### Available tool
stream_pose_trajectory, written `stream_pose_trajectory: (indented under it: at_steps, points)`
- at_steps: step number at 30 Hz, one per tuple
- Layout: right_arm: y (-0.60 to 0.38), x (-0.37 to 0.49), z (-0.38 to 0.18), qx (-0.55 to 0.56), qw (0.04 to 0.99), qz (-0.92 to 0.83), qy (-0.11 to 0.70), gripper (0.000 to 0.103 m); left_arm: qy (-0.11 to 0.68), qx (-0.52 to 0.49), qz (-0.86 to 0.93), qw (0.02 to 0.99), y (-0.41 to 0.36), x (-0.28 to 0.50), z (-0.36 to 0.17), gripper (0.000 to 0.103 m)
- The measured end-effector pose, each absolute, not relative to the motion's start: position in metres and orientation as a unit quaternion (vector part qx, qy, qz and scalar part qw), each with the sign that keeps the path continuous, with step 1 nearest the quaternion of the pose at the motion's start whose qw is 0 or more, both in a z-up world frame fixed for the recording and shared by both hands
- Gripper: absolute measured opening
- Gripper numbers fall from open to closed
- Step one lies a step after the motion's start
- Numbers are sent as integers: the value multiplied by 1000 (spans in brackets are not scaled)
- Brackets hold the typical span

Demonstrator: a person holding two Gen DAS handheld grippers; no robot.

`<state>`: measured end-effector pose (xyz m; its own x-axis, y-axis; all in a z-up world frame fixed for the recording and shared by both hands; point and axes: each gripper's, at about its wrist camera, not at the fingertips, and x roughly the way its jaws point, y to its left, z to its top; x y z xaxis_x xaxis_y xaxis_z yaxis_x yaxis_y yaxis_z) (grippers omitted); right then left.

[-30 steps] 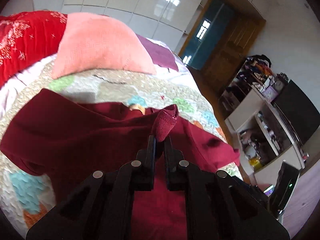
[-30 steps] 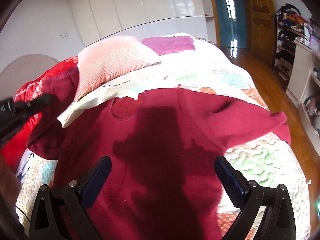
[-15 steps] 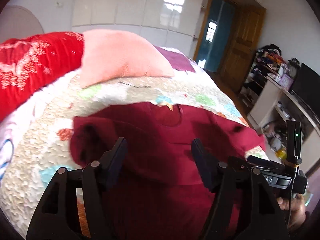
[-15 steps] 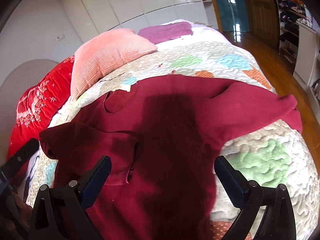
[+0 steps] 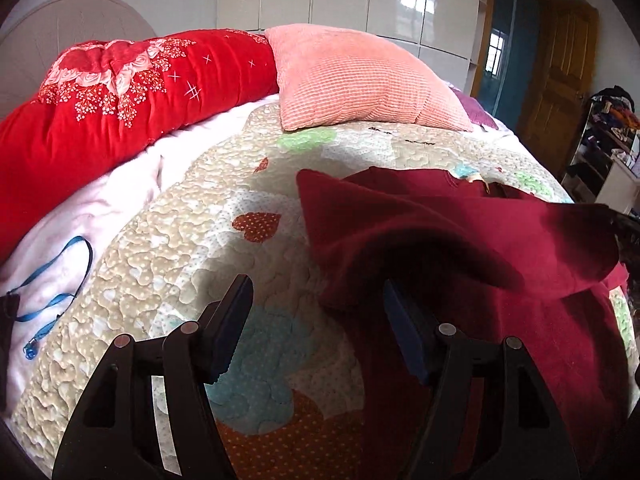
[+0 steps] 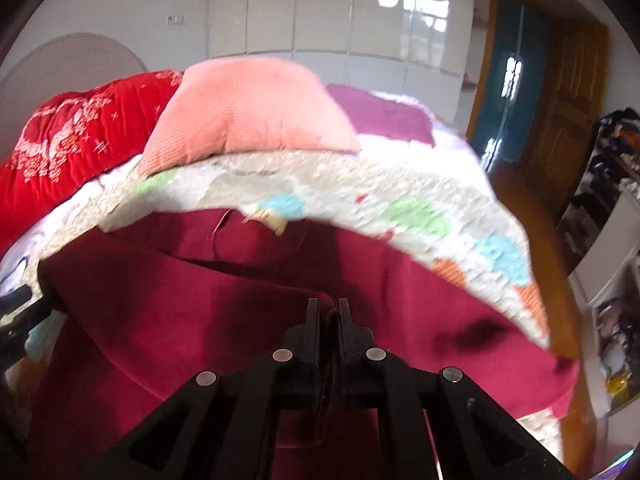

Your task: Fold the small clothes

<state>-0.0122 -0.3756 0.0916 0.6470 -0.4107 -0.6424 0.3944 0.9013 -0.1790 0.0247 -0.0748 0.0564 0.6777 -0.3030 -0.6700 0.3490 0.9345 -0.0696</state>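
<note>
Pinching a fold of the sweater (image 6: 224, 320) on the bed (image 5: 200, 280), the right gripper (image 6: 328, 312) sits mid-garment; the left gripper (image 5: 316, 320) gapes empty, with the folded-in sleeve (image 5: 400, 236) just ahead to its right.

The sleeve has been released by the left tool (image 5: 316, 320), whose jaws now stand apart over the quilt (image 5: 168, 240). The right tool (image 6: 329, 312), wide open before, has been closed on the maroon sweater (image 6: 192, 312).

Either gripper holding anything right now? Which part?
Right gripper is shut on a pinched fold of the maroon top, which part unclear. Left gripper is open, holding nothing.
</note>
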Motion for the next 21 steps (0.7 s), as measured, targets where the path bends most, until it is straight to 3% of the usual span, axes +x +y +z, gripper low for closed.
stream_pose_trajectory:
  at_steps: [5, 8, 9, 12, 13, 21]
  points:
    - [-414, 15, 66, -10, 884, -266, 384, 6, 369, 20, -176, 913, -71, 31, 55, 68]
    - [-428, 24, 44, 6, 855, -273, 441, 12, 372, 12, -182, 910, -70, 30, 55, 68]
    - [-428, 15, 48, 23, 862, -274, 426, 17, 366, 10, -182, 912, -70, 29, 57, 68]
    - [-409, -2, 65, 42, 884, -259, 388, 44, 358, 8, -188, 915, -75, 29, 60, 68]
    - [-397, -3, 71, 44, 895, -232, 379, 48, 361, 12, -190, 913, -79, 30, 60, 68]
    - [-300, 73, 53, 21, 916, -57, 397, 48, 396, 65, -173, 900, -98, 38, 38, 68]
